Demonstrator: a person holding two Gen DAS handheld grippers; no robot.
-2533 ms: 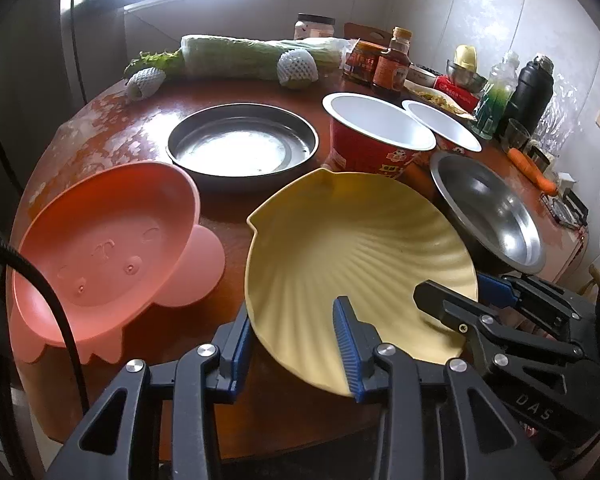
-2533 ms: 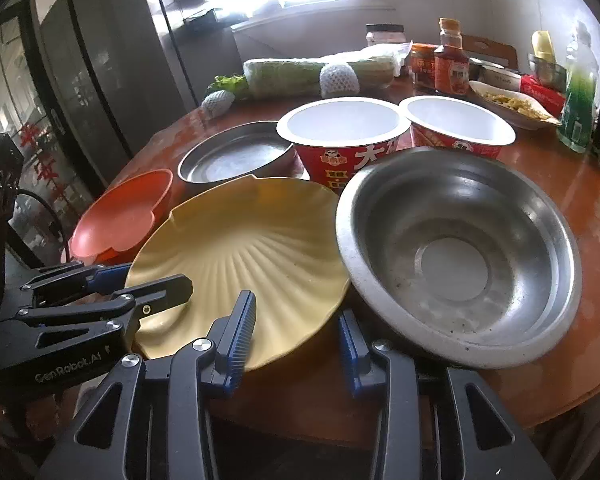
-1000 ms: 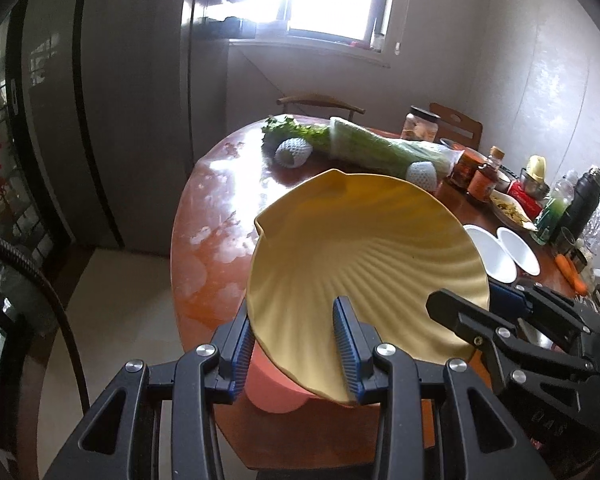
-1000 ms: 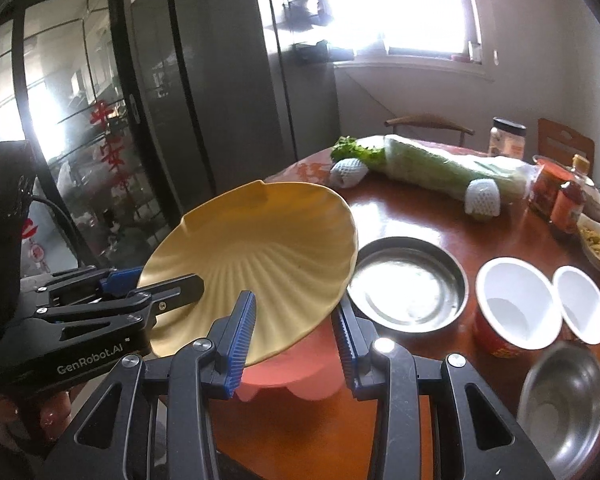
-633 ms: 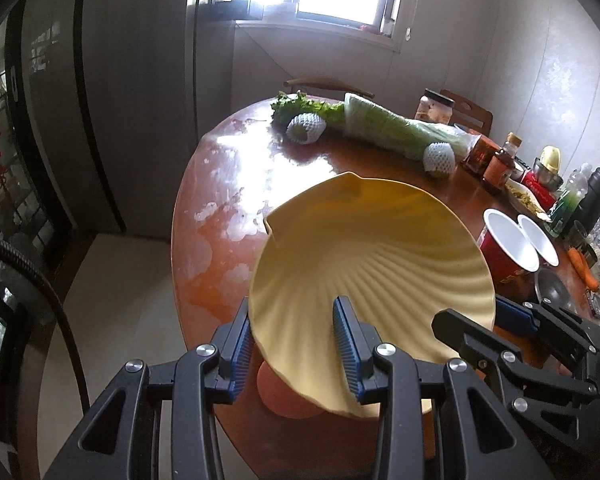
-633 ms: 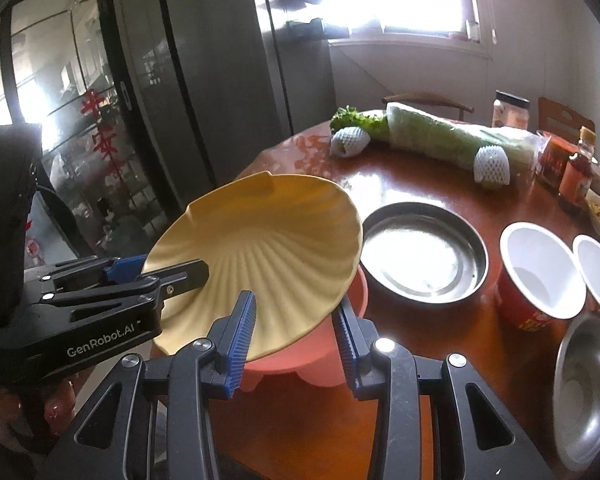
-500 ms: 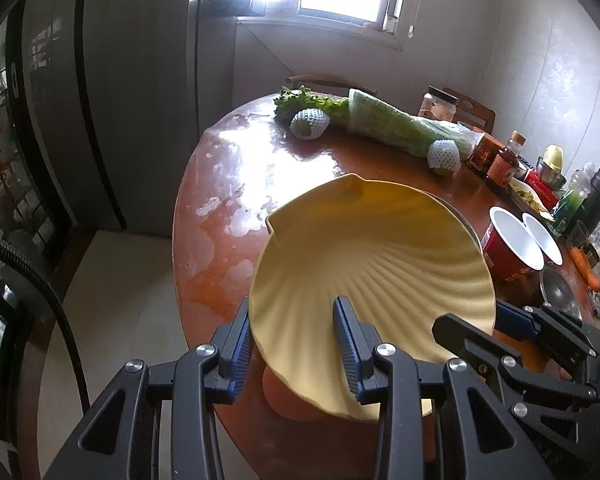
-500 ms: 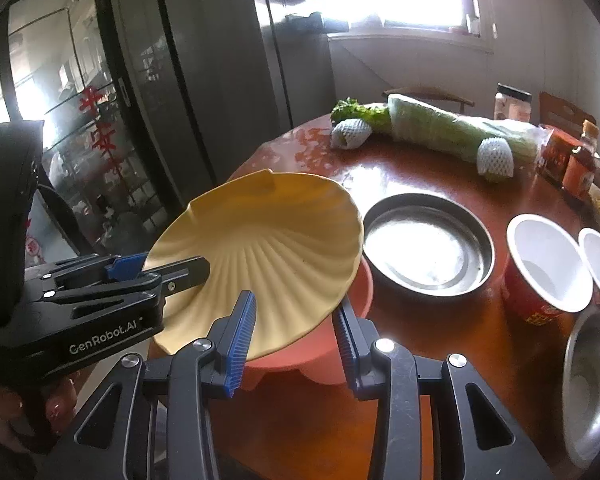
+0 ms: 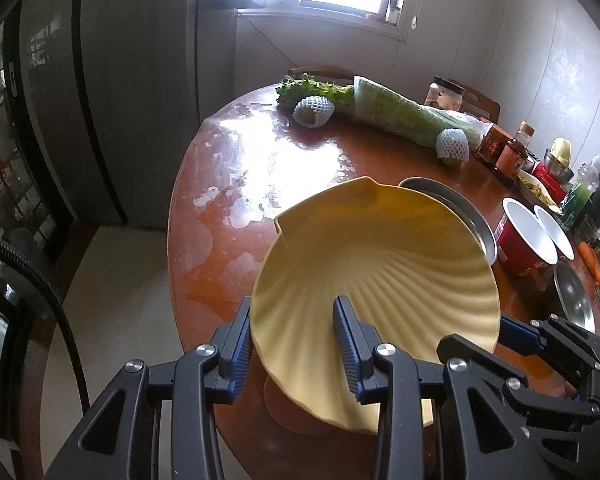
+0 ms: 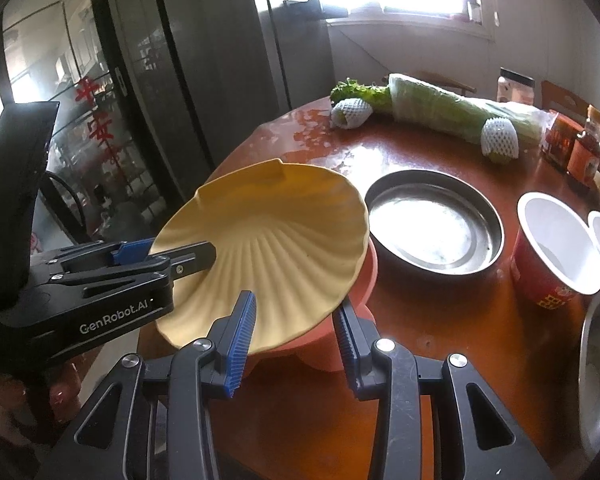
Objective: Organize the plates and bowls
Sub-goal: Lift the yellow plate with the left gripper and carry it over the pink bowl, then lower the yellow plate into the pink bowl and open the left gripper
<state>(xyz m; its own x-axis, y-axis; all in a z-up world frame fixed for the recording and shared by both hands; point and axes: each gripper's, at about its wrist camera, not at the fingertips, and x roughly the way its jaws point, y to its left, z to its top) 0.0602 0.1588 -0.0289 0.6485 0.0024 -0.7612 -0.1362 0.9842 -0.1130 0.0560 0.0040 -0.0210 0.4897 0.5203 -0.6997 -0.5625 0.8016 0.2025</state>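
Now both grippers hold the yellow plate [image 10: 272,240] by its rim, tilted, over the pink bowl [image 10: 332,340]: the left gripper [image 9: 294,342] clamps one edge, the right gripper [image 10: 294,334] another. Just beside the plate on the table [image 10: 440,320] sits a steel dish [image 10: 434,222], a red cup [image 10: 554,248] past it.

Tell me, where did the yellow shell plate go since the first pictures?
The yellow shell-shaped plate was lifted off the table beside the steel bowl, carried left, and now sits over the pink plastic plate. Both the left gripper and the right gripper have kept hold of its rim. The flat steel dish and red paper cups stayed put.
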